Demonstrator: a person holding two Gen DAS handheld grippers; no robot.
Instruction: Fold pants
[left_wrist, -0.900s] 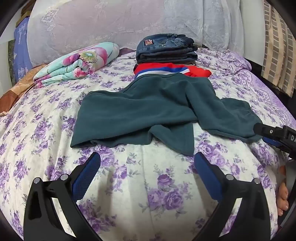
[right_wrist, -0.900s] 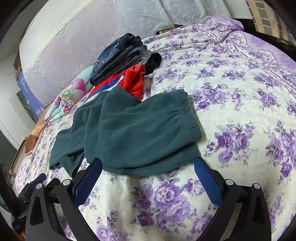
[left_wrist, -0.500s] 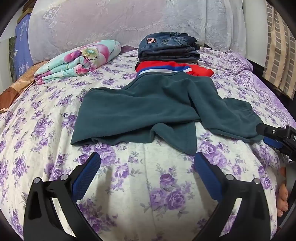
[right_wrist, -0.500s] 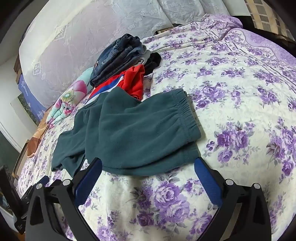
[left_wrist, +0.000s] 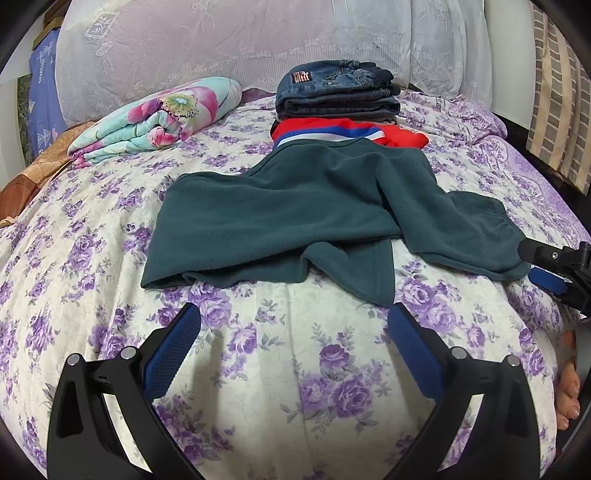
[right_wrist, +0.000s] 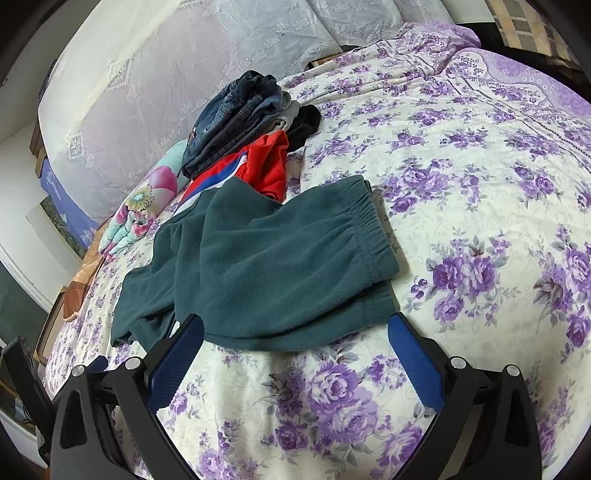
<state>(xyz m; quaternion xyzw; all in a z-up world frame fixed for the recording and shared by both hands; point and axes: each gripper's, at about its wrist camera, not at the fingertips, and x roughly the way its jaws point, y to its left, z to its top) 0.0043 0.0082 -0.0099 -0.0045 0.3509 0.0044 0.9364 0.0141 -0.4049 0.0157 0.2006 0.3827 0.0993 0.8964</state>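
On the bed (left_wrist: 258, 369), soft, limp green pants (left_wrist: 295, 214) are spread at twelve o'clock. Both tools, left tool (left_wrist: 293, 332) and right tool (right_wrist: 295, 339), are held wide apart, empty. The elastic waistband (right_wrist: 365, 225) is judged best gripped.

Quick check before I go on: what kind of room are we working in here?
Most likely a bedroom. The work surface is a bed under a purple-flowered white bedspread, with lace-covered pillows at its head and a folded floral quilt beside a stack of folded denim jeans.
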